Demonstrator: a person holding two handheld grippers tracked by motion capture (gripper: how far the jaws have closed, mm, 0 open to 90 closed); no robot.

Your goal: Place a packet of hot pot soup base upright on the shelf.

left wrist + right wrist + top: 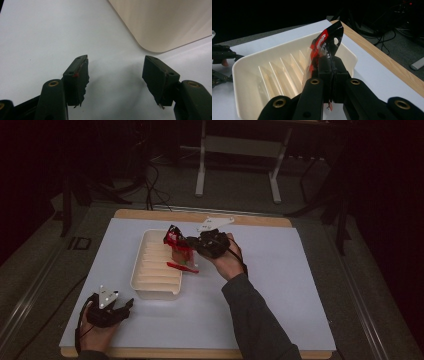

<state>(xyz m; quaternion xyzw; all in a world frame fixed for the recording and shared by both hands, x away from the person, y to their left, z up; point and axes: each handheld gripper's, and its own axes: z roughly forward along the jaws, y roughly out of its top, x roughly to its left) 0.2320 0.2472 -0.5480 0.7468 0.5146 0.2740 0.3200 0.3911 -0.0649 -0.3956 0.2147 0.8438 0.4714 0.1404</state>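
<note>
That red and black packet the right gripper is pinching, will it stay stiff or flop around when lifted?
The packet looks like thin glossy film, so probably light and floppy. Its free top curls above the right gripper, suggesting it bends easily. The shiny surface may slip; a firm pinch seems wise.

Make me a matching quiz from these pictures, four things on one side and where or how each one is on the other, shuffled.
Things:
1. left tool
2. right tool
3. cream tray
4. red and black packet

States:
A. pinched between jaws, over the tray's edge
B. open, nothing between its jaws
C. on the white table cover, with ribs inside
D. shut on the packet

Pairs: 1-B, 2-D, 3-C, 4-A
</note>
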